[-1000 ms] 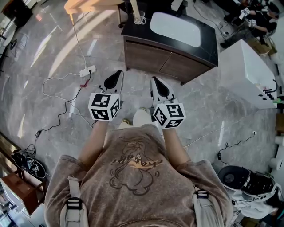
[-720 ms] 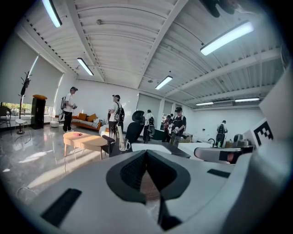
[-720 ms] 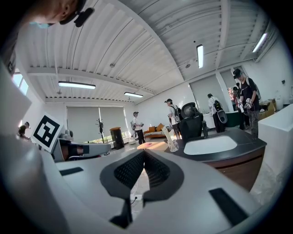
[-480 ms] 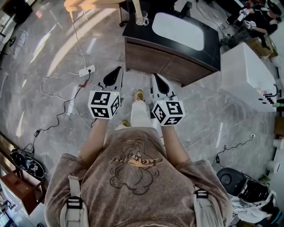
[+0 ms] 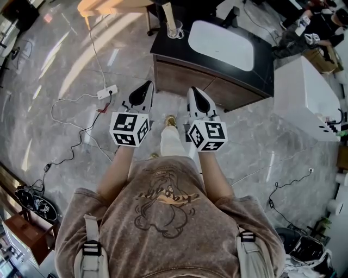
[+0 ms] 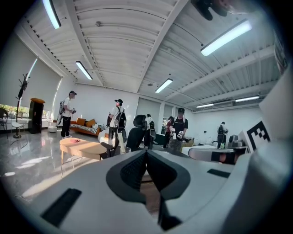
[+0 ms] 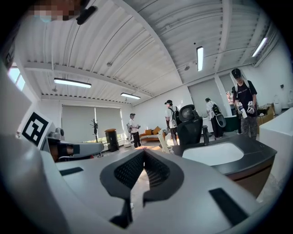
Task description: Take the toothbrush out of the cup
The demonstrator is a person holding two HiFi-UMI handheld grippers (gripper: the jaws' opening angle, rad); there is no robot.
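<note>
the person has stepped closer to the table [image 5: 262, 62], so both grippers are nearer to it than a moment ago. the cup [image 5: 174, 28] stands on the table's far left corner, beside the white sink [image 5: 220, 37]. the toothbrush [image 5: 169, 13] sticks up out of it. the left gripper [image 5: 145, 87] and right gripper [image 5: 194, 92] are just in front of the table. their jaws are clenched on nothing. i think the reach comes next.

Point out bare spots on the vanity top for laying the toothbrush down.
Bare: the countertop strip in front of the cup, left of the basin, and the strip right of the basin. Crowded only at the cup's corner.
</note>
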